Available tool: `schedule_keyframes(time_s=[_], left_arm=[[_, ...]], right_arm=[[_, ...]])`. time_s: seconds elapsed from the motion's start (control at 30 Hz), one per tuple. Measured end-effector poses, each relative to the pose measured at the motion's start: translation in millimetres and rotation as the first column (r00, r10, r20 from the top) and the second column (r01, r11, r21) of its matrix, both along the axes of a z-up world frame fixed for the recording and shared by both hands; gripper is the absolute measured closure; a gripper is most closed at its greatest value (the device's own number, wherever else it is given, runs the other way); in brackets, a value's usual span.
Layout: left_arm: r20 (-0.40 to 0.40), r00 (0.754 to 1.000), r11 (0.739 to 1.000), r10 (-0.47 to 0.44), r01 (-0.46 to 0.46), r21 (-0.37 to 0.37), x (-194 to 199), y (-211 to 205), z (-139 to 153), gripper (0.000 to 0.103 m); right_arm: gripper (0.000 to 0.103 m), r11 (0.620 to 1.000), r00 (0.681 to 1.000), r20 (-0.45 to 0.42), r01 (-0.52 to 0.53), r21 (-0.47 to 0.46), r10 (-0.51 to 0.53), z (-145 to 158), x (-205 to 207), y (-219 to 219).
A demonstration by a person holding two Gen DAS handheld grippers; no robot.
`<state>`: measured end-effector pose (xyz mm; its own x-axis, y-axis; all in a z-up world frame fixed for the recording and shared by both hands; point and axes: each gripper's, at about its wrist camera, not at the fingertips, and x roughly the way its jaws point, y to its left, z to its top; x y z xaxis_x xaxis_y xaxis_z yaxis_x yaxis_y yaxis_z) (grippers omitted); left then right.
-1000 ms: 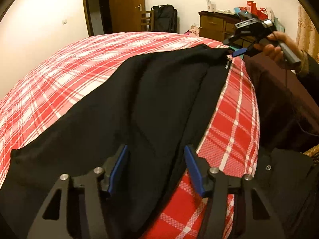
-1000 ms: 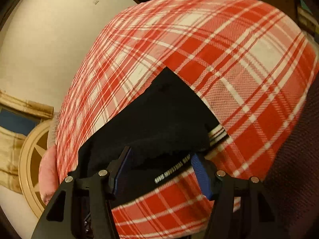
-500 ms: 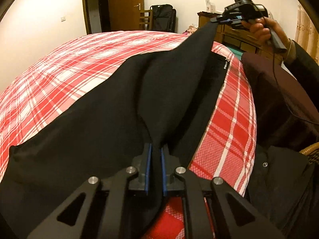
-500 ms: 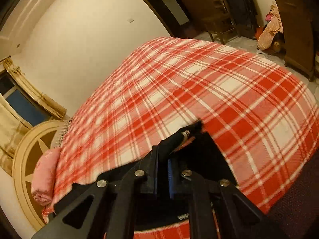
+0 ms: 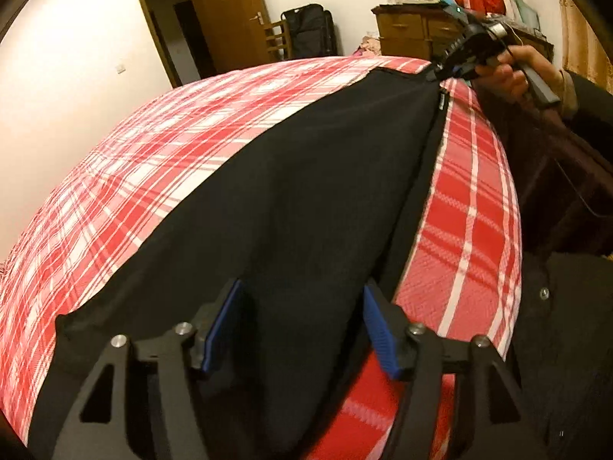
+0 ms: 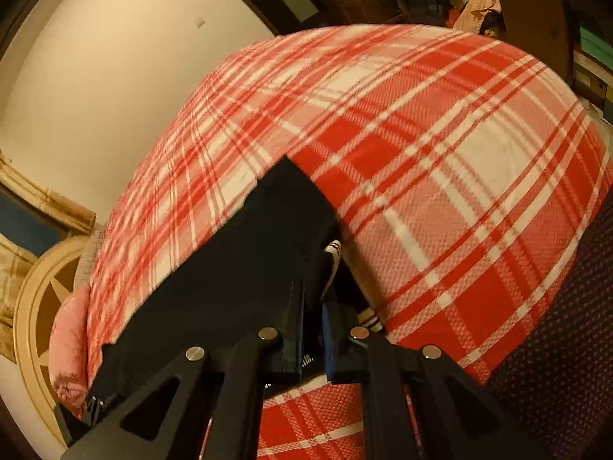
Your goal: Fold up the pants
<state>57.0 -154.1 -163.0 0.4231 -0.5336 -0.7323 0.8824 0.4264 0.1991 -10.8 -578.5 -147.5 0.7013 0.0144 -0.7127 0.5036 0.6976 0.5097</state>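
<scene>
A bedroom: a bed point(image 5: 161, 145) under a red plaid cover carries the black pants point(image 5: 291, 199), laid doubled lengthwise. Their long axis runs straight ahead from the left gripper point(image 5: 299, 326), whose jaws stand wide with the near end of the cloth lying between and under them, ungripped. At the far end the right gripper point(image 6: 312, 318) has its jaws pinched tight on the pants' edge. The left one is nearer the loose end, so the next grip probably falls to it.
</scene>
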Motion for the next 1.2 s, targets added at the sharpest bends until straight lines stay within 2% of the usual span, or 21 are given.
schedule_keyframes(time_s=[0.07,0.17,0.27,0.33,0.37,0.4,0.43,0.47,0.57,0.63,0.73,0.87,0.9,0.93,1.0,1.07,1.13,1.17,1.2], left_arm=[[-0.009,1.0,1.0,-0.004,0.004,0.001,3,11,2,0.037],[-0.043,0.999,1.0,0.004,-0.003,0.018,6,26,-4,0.037],[-0.095,0.995,0.999,0.02,-0.023,-0.026,7,37,-5,0.038],[-0.09,0.996,0.999,0.018,-0.021,-0.033,4,37,-6,0.04],[-0.082,0.997,0.999,0.014,-0.017,-0.031,3,36,-7,0.047],[-0.075,0.997,0.999,0.011,-0.014,-0.029,2,35,-7,0.061],[-0.083,0.997,0.999,0.002,-0.005,-0.037,2,34,-5,0.07],[-0.088,0.996,0.999,-0.005,0.001,-0.04,2,33,-3,0.091],[-0.081,0.996,0.999,-0.034,0.032,-0.027,-1,38,0,0.097],[-0.078,0.996,0.999,-0.041,0.039,-0.026,-3,43,1,0.098],[-0.093,0.994,0.998,-0.051,0.049,-0.028,-5,50,-1,0.098],[-0.102,0.994,0.998,-0.046,0.042,-0.041,-5,52,-5,0.098],[-0.098,0.994,0.998,-0.046,0.042,-0.043,-5,52,-4,0.098],[-0.093,0.995,0.998,-0.044,0.04,-0.043,-5,52,-4,0.097],[-0.097,0.994,0.998,-0.052,0.048,-0.043,-6,53,-3,0.094],[-0.086,0.995,0.998,-0.046,0.043,-0.042,-7,56,-3,0.091],[-0.095,0.995,0.998,-0.038,0.033,-0.051,-7,64,0,0.087],[-0.092,0.995,0.998,-0.031,0.025,-0.062,-8,67,2,0.078],[-0.087,0.996,0.997,-0.021,0.014,-0.078,-9,72,5,0.064]], right_arm=[[0.095,1.0,1.0,-0.007,-0.015,-0.001,0.015,1,-1,-2],[0.095,0.998,0.997,-0.068,-0.041,-0.039,0.039,-8,1,5],[0.095,0.999,0.998,-0.046,-0.033,-0.007,0.032,-13,-6,-1],[0.095,1.0,0.999,-0.044,-0.024,0.008,0.025,-13,-5,-3],[0.095,1.0,0.998,-0.053,-0.028,-0.001,0.028,-13,-4,-2],[0.095,0.999,0.998,-0.062,-0.032,-0.015,0.031,-12,-2,0],[0.095,0.999,0.997,-0.063,-0.036,-0.02,0.035,-8,-2,2],[0.095,0.999,0.998,-0.051,-0.038,-0.018,0.037,-4,-3,2],[0.095,0.999,0.999,-0.002,-0.048,-0.011,0.048,9,-9,0],[0.095,0.999,0.999,-0.014,-0.049,-0.02,0.048,11,-12,1],[0.095,0.998,0.994,-0.094,-0.057,-0.035,0.053,-6,-6,3],[0.092,0.998,0.996,-0.081,-0.052,-0.03,0.049,-10,-6,0],[0.087,0.999,0.996,-0.083,-0.033,-0.019,0.031,-9,-7,-2],[0.07,0.999,0.995,-0.095,-0.017,-0.034,0.014,-5,-10,-4],[0.042,0.987,0.984,-0.157,0.057,-0.151,-0.081,8,-18,-6],[0.042,0.956,0.969,-0.165,0.139,-0.257,-0.185,25,-30,-6],[0.042,0.936,0.973,-0.121,0.152,-0.316,-0.199,43,-36,5],[0.042,0.937,0.983,-0.101,0.114,-0.331,-0.155,51,-36,16],[0.042,0.936,0.992,-0.086,0.061,-0.346,-0.096,57,-30,32]])
